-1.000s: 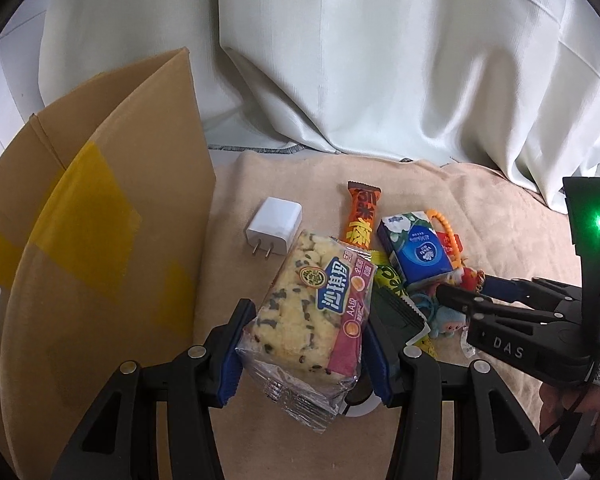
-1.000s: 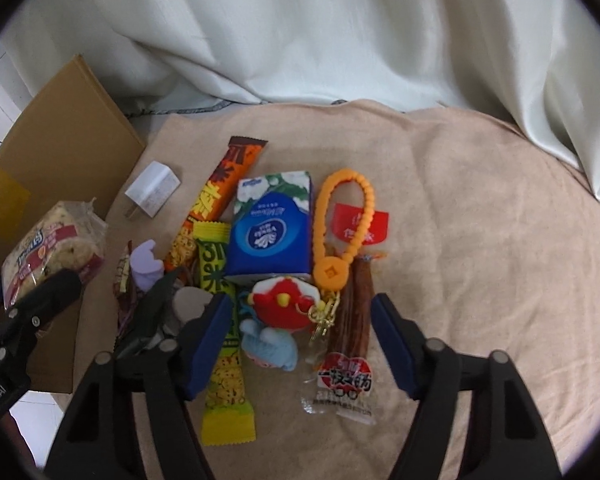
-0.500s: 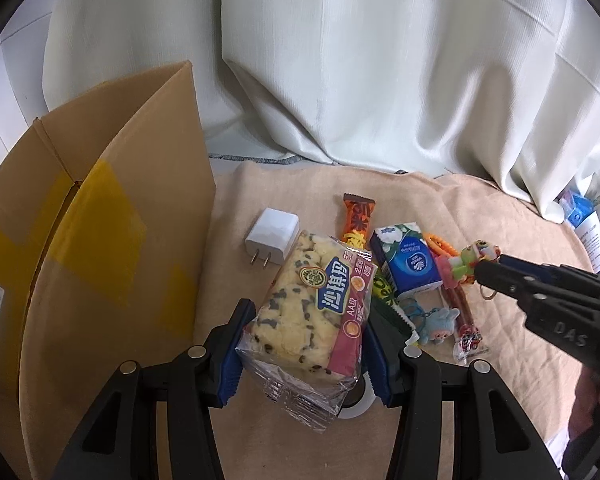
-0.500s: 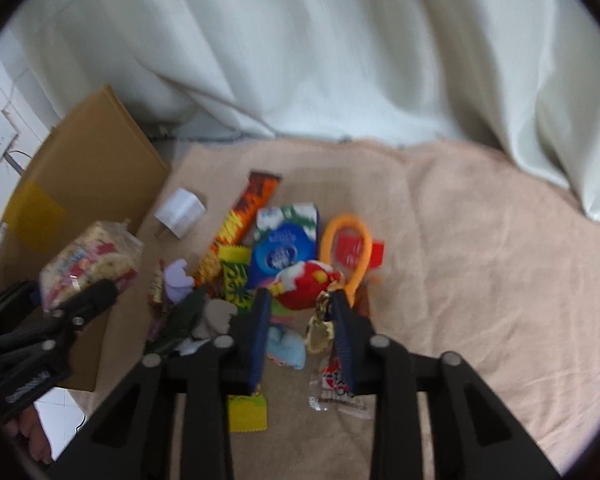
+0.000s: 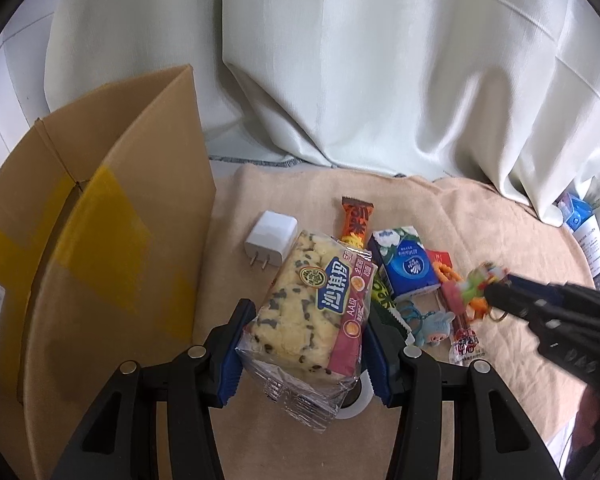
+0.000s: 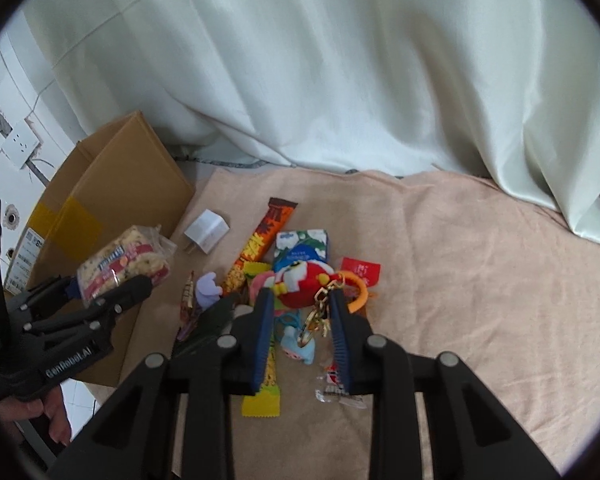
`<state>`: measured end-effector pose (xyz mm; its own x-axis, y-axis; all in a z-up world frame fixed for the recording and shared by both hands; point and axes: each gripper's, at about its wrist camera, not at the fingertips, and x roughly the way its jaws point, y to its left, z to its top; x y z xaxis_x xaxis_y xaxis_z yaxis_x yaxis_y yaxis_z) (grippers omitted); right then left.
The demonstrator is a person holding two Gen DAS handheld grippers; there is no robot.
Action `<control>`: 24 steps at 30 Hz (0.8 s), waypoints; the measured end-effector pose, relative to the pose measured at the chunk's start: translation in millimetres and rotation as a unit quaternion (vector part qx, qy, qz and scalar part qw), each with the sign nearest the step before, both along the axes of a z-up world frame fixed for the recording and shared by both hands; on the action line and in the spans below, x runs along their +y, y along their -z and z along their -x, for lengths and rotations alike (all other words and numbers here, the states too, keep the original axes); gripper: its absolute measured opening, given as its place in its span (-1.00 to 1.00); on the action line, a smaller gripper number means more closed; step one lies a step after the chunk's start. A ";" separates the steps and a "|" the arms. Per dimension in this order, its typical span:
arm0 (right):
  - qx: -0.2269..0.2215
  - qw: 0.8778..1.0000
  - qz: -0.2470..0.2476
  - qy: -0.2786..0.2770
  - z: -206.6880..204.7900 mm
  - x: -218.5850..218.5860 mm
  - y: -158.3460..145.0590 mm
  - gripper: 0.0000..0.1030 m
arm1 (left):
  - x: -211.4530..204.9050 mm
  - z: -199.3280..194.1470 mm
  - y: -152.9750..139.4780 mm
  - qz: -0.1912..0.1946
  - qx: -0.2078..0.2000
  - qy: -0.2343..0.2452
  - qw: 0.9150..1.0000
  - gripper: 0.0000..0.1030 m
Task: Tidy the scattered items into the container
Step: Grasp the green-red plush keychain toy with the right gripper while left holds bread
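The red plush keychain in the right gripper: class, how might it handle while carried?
The red plush keychain probably squashes under the right gripper, being soft-looking. Its metal clasp and ring dangle loose, so they likely swing. It seems light.

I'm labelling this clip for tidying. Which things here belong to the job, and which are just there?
Job:
cardboard box
snack cake in left gripper
red keychain toy in right gripper
charger
tissue pack
candy bar

Just there:
curtain
beige cloth
wall socket
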<state>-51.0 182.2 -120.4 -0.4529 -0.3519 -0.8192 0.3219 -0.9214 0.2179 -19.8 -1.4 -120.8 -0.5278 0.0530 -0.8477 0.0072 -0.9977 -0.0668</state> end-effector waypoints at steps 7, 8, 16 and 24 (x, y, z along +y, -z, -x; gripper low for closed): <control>-0.051 0.998 -0.027 -0.008 0.8 -2.8 50.3 -0.38 | 0.7 -3.5 4.7 0.001 -0.006 0.003 1.000 0.01; -0.058 0.998 -0.025 -0.010 1.0 -3.1 55.3 -0.38 | 0.3 -3.1 5.1 0.001 -0.006 0.003 1.000 0.01; -0.058 0.998 -0.025 0.005 8.4 -0.3 60.8 0.16 | -1.4 -1.9 5.0 0.000 -0.002 0.000 1.000 0.01; -0.071 0.997 -0.007 -0.001 31.3 -0.5 69.5 0.21 | -3.1 -3.2 6.0 -0.001 -0.004 -0.004 1.000 0.01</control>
<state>-82.3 181.7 -189.9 -0.3315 -0.3413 -0.8796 0.2898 -0.9240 0.2493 -16.5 -4.5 -126.8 -0.5222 0.0506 -0.8513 0.0160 -0.9975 -0.0692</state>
